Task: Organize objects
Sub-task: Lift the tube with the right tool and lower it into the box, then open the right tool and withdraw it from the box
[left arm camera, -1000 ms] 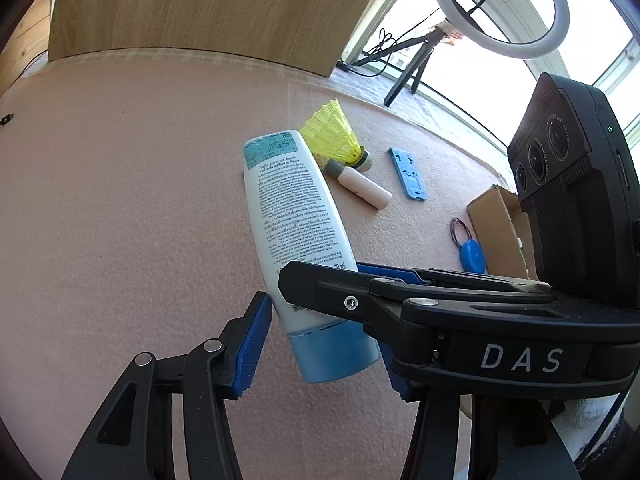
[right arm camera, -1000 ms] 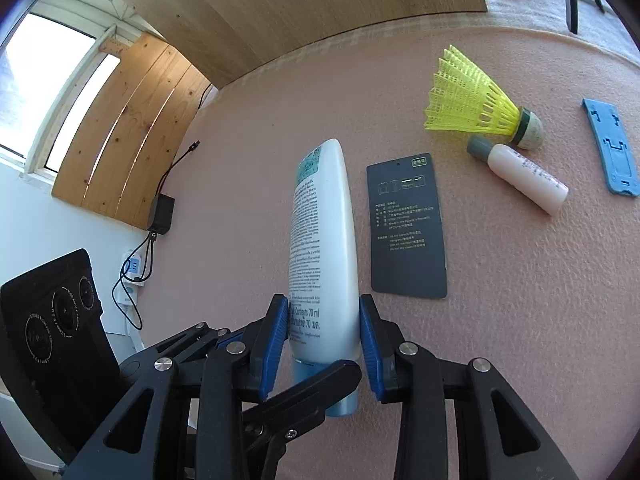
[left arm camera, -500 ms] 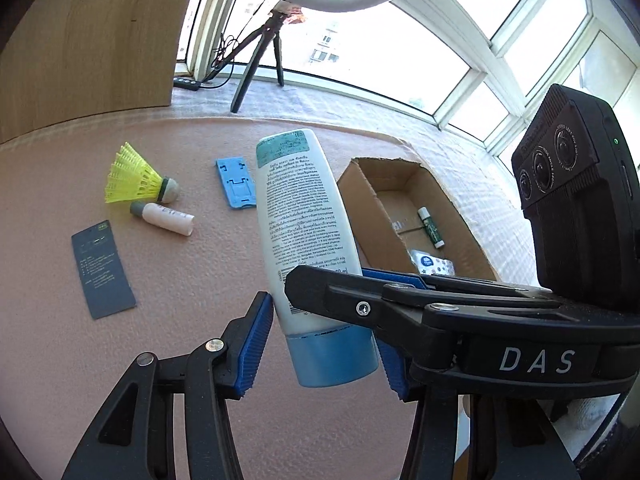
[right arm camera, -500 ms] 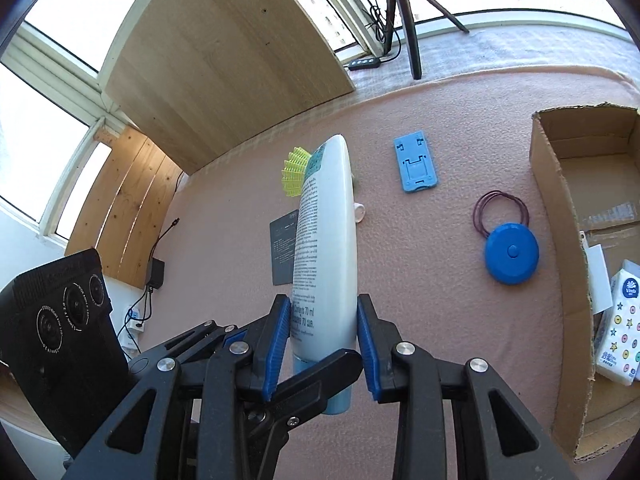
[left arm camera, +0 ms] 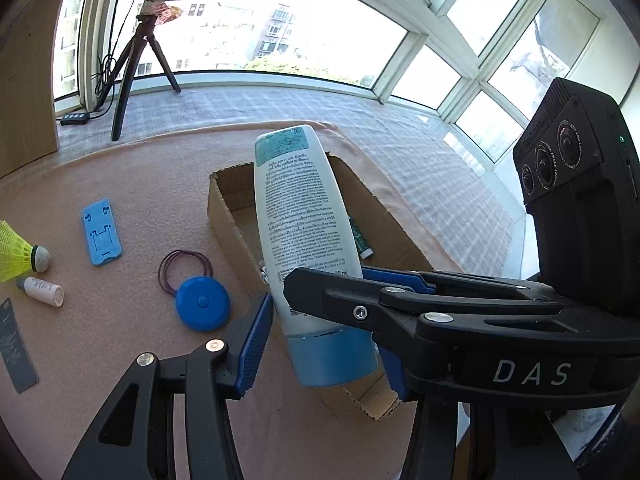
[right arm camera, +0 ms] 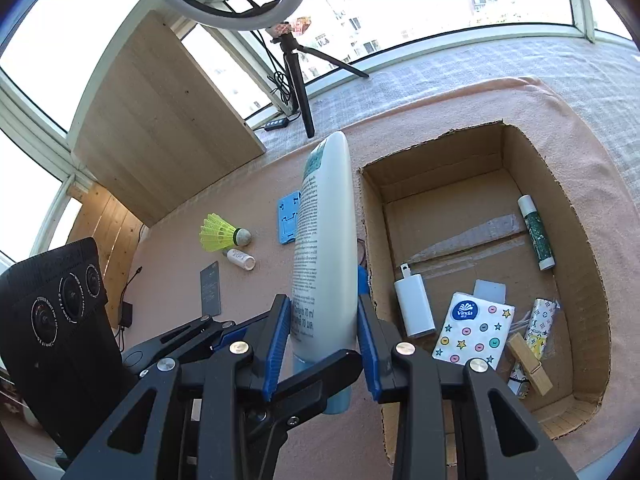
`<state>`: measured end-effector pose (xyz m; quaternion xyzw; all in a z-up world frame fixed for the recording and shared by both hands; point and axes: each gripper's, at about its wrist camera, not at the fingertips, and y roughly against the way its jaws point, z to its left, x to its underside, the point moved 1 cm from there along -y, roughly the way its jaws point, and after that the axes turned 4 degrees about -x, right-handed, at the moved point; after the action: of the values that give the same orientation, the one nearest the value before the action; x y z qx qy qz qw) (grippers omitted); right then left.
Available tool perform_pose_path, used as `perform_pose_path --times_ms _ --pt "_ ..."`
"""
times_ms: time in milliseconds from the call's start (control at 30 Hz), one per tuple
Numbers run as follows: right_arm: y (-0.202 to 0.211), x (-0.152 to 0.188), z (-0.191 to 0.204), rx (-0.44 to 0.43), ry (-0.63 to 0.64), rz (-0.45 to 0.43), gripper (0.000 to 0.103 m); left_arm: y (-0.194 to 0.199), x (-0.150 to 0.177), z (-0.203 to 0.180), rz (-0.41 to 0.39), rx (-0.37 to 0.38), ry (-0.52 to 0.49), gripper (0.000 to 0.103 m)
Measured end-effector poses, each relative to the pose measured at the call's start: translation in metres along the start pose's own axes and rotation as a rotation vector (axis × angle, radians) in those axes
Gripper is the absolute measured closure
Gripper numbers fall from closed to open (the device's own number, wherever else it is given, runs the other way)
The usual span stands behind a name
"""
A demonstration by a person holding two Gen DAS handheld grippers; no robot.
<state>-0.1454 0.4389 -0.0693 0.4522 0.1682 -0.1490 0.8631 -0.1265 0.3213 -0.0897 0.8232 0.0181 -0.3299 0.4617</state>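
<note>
Pink bench [left arm camera: 120, 360] by windows | bottle [right arm camera: 326, 248] pinched by right tool [right arm camera: 324, 344], also between left tool [left arm camera: 320, 344] pads, long axis forward | box [right arm camera: 592, 280] just right of bottle, right hand nearer.

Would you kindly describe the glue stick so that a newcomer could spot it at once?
Find the open cardboard box on the pink cloth. The glue stick lies along its far right wall, away from the clutter. It is the only slim green cylinder with white ends.
</note>
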Motion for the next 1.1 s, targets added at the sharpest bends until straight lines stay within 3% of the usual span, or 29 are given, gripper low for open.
perform_pose_path --times_ms 467,500,533,567,633,700,1100 --pt "0.010 -0.015 -0.056 0.061 -0.064 -0.025 0.073 -0.052 -0.024 -0.038 0.035 -0.001 -0.080 0.050" --pt "0.011 -0.016 -0.058 0.067 -0.063 -0.027 0.073 -0.053 -0.025 -0.040 0.033 -0.004 -0.086 0.049" --pt "0.011 -0.016 -0.058 0.072 -0.058 -0.029 0.072 -0.055 -0.025 -0.041 0.041 -0.010 -0.090 0.040" --pt "0.012 -0.017 -0.059 0.080 -0.051 -0.033 0.071 -0.058 -0.025 -0.041 0.054 -0.025 -0.094 0.031" --pt "0.014 -0.018 -0.061 0.114 -0.047 -0.037 0.046 -0.063 -0.024 -0.037 0.070 -0.047 -0.093 0.030" --pt "0.019 -0.018 -0.063 0.147 -0.047 -0.067 0.035 -0.064 -0.022 -0.032 0.075 -0.040 -0.082 0.030" --pt "0.021 -0.017 -0.061 0.173 -0.047 -0.090 0.035 -0.047 -0.014 -0.018 0.067 -0.055 -0.067 0.030"
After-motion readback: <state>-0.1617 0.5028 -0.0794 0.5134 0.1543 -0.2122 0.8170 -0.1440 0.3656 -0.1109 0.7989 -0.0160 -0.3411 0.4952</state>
